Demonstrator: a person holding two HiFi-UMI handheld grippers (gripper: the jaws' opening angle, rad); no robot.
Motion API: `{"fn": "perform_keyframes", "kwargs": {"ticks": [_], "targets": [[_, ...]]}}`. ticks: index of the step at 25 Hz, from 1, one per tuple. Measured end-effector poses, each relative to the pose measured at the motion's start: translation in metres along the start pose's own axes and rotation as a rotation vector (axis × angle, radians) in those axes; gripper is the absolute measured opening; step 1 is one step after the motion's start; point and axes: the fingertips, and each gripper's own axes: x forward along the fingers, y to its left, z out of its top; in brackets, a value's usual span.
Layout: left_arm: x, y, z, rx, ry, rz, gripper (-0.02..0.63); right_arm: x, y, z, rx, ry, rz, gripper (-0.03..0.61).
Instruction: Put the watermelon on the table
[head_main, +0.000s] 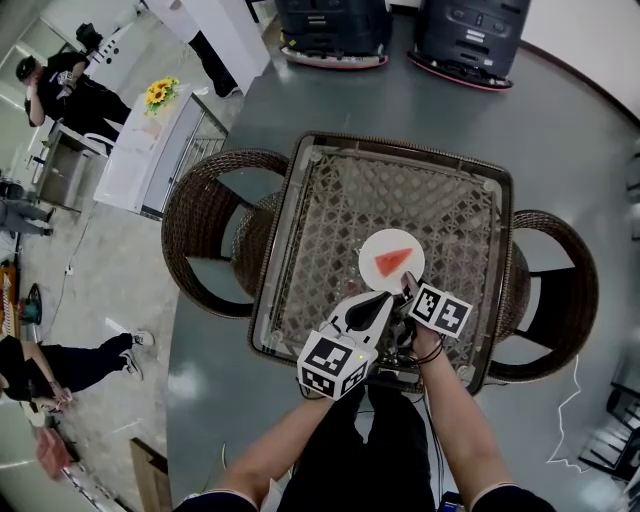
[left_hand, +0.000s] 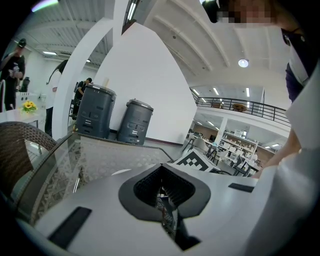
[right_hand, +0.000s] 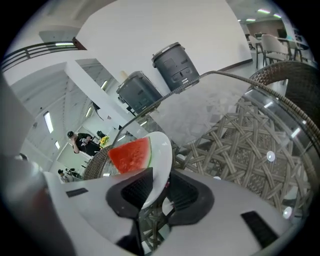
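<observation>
A red wedge of watermelon (head_main: 393, 262) lies on a white plate (head_main: 374, 243) that rests on the glass-topped wicker table (head_main: 300, 205). My right gripper (head_main: 407, 291) is at the plate's near edge. In the right gripper view the plate (right_hand: 162, 150) with the watermelon (right_hand: 131, 154) stands tilted, its rim between the jaws of my right gripper (right_hand: 160, 192); a gap shows on the right side, so the jaws are open. My left gripper (head_main: 381, 306) hovers just left of it, near the plate, shut and empty (left_hand: 165, 202).
Wicker chairs stand at the table's left (head_main: 205, 240) and right (head_main: 560, 290). Two dark grey bins (head_main: 335, 30) (head_main: 470, 35) stand beyond the far edge. A white counter with yellow flowers (head_main: 160, 95) and several people are off to the left.
</observation>
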Motion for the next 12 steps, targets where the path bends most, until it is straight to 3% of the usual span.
{"fn": "perform_keyframes", "kwargs": {"ticks": [12], "targets": [[0.0019,-0.0012,-0.0018,-0.002,0.003,-0.009,0.005,-0.0041,-0.0034,-0.0002,-0.135,0.002,-0.065,0.112]]}}
